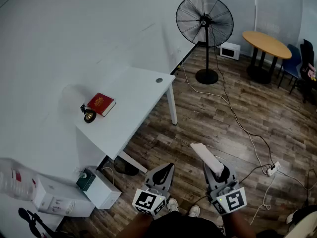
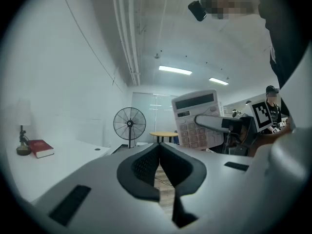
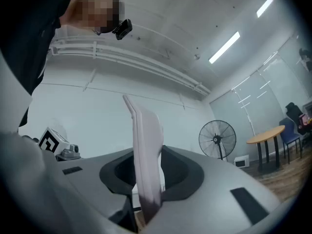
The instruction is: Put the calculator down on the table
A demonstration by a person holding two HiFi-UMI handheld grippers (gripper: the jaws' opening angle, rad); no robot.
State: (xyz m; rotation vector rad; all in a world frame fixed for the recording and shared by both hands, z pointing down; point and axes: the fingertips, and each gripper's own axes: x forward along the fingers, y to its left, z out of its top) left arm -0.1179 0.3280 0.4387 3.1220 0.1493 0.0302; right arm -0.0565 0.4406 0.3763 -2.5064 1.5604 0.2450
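Right gripper (image 1: 220, 175): clamped on calculator (image 1: 205, 155), edge-on, long axis running up and forward out of the jaws | left gripper (image 1: 163, 175): jaws together, empty | worktop (image 1: 131, 90): ahead-left of both, well apart, left gripper nearer | likely next: carry calculator forward-left.

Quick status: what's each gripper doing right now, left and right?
Left gripper: closed, jaws together, nothing between them.
Right gripper: closed on the calculator.
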